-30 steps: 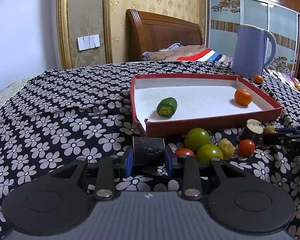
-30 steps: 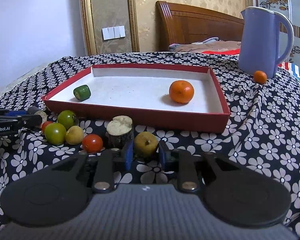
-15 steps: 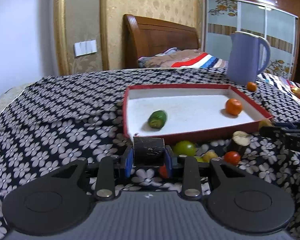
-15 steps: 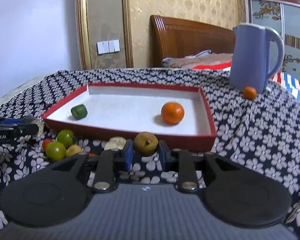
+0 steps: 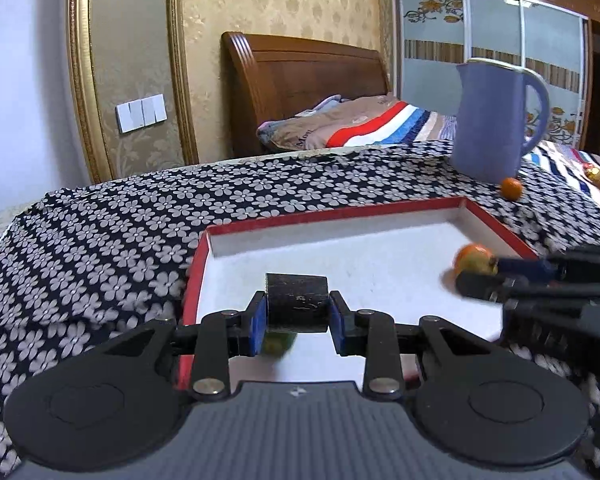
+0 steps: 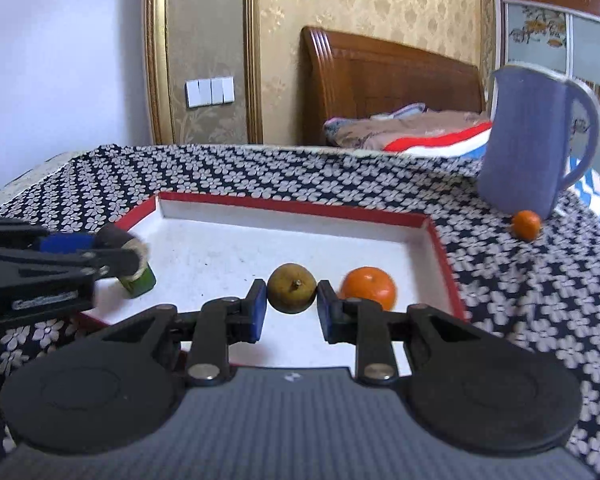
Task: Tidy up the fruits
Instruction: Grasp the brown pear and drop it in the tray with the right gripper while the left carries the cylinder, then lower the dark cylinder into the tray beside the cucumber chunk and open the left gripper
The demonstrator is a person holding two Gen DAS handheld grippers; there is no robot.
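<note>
My left gripper is shut on a dark cylindrical chunk and holds it above the left part of the red tray. A green piece lies in the tray just beneath it. My right gripper is shut on a small brown-yellow fruit above the tray, beside an orange. The left gripper also shows in the right wrist view, over the green piece. The right gripper shows in the left wrist view.
A blue jug stands at the back right on the flowered cloth, with a small orange at its foot. A bed with a wooden headboard lies behind the table.
Both grippers have risen from the cloth in front of the tray and moved forward over the tray, each carrying its piece. The loose fruits in front of the tray have dropped out of view.
</note>
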